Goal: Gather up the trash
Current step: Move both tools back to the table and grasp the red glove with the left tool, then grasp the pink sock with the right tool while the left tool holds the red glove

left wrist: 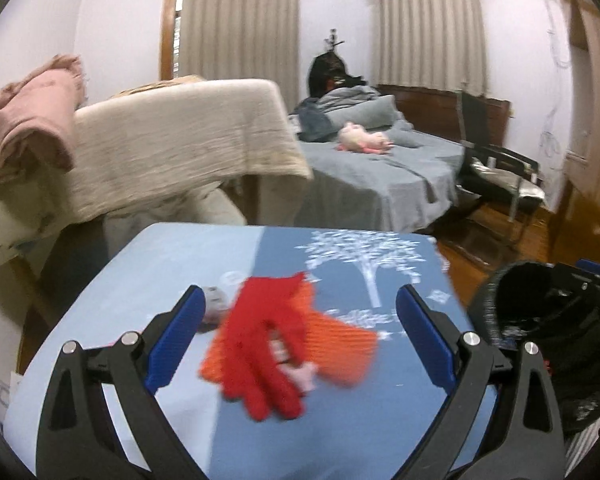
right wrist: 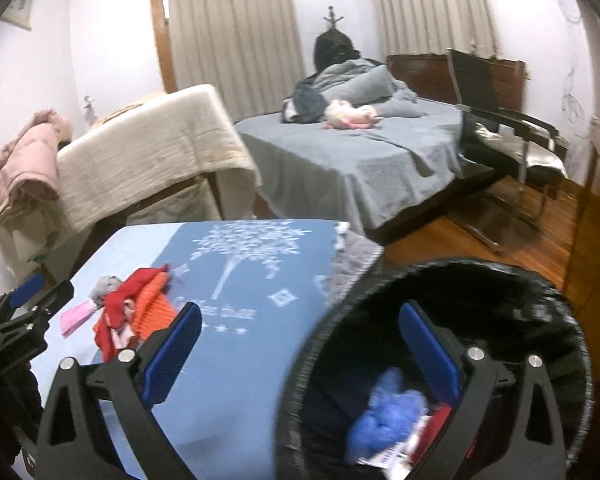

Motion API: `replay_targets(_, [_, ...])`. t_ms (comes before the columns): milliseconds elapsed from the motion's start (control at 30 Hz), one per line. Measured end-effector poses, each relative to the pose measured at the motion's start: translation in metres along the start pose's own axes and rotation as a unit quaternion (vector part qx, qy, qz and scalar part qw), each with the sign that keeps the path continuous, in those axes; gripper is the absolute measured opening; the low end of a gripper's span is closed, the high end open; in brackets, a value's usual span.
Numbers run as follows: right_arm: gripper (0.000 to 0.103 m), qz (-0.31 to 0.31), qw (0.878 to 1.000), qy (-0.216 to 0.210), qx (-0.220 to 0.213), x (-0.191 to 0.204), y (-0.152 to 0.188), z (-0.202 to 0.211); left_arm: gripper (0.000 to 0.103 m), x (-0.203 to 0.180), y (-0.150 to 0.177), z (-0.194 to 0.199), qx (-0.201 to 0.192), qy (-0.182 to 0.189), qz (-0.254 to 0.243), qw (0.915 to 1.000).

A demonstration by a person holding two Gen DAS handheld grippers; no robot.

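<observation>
Left claw (left wrist: 300, 336) spread wide above the red glove (left wrist: 266, 356) on the desk (left wrist: 172, 256); right claw (right wrist: 300, 356) spread too, empty, over the black bin (right wrist: 512, 292) rim.

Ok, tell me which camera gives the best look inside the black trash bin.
The right wrist view. It looks down into the black trash bin, showing a crumpled blue item and red and white scraps at the bottom. The left wrist view catches the bin only at its right edge, partly hidden behind the right gripper, its contents dark and unclear.
</observation>
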State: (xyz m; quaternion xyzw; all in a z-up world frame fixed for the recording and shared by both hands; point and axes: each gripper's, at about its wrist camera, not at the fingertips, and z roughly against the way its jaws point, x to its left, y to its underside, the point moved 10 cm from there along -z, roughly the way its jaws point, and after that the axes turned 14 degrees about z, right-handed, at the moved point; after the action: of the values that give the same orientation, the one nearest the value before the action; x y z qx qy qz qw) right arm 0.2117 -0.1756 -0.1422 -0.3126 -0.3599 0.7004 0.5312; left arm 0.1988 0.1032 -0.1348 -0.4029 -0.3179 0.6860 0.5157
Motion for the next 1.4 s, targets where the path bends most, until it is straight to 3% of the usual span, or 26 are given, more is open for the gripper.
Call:
replay_targets(133, [0.097,0.018,1.000,-0.009,-0.002,0.025,-0.007,-0.018,0.092,0.029,-0.003,-0.013,0.004,-0.021,0.015,0.9997])
replay_targets(267, [0.097,0.029,0.999,-0.017,-0.002,0.046,-0.013,-0.038,0.081,0.044,0.001,-0.037,0.024,-0.027,0.022,0.9991])
replay_targets(667, [0.097,0.055,0.998,-0.028,0.016,0.075,-0.013,-0.078,0.070,0.052,0.030,-0.105,0.091,-0.015,0.023,0.9955])
replay_targets(767, [0.097,0.061,0.997,-0.031,0.023,0.079,-0.010,-0.083,0.058,0.048,0.032,-0.113,0.104,0.000,0.030,0.9942])
replay_targets(933, [0.097,0.062,0.997,-0.035,0.030,0.083,-0.005,-0.088,0.017,0.037,0.037,-0.119,0.124,0.041,0.043,0.9904])
replay_targets(1000, [0.097,0.064,0.997,-0.035,0.032,0.084,-0.005,-0.089,0.009,0.031,0.038,-0.118,0.127,0.053,0.041,0.9896])
replay_targets(1400, [0.097,0.065,0.997,-0.036,0.022,0.086,-0.010,-0.084,0.005,0.034,0.018,-0.089,0.087,0.058,0.061,0.9926])
